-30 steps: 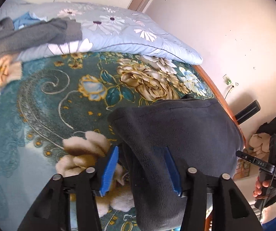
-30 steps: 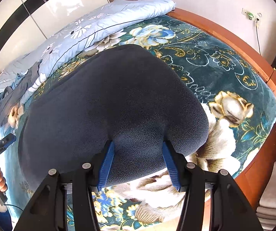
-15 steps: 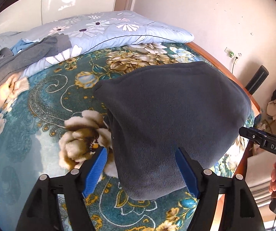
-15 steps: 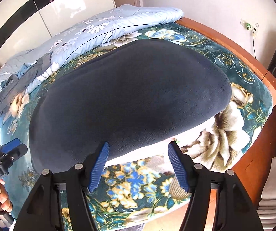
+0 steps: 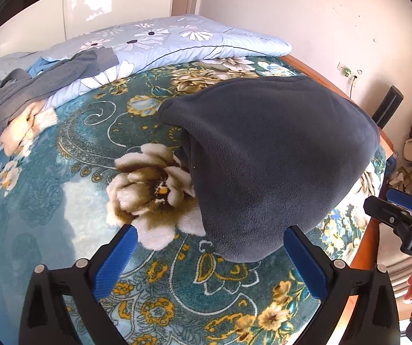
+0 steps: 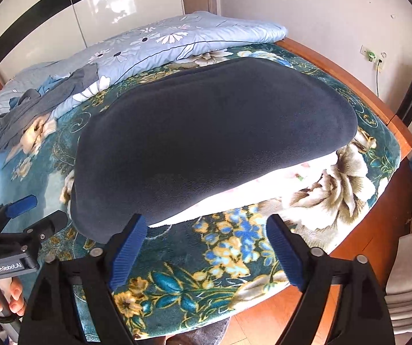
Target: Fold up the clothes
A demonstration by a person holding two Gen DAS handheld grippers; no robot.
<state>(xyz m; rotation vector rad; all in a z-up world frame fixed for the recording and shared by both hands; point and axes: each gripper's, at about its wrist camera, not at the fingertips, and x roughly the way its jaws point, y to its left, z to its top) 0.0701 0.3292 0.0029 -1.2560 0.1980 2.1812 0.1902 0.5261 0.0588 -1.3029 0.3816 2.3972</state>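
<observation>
The folded dark fleece garment (image 5: 275, 155) lies on the floral blanket (image 5: 62, 172), filling the frame's centre-right just above the left gripper (image 5: 211, 261). That gripper gapes wide, holding nothing. The right gripper (image 6: 206, 250), also spread wide and empty, sits below the garment's near edge.

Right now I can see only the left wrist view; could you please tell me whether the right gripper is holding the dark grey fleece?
Observer: No. The right gripper is open and holds nothing; the dark grey fleece lies flat on the floral blanket ahead of its fingertips.
Operator: Thank you. Does anything show under the fleece's edge on that side?
Observer: Yes, a pale white-pink layer peeks out beneath that edge; I cannot tell what it is.
</observation>
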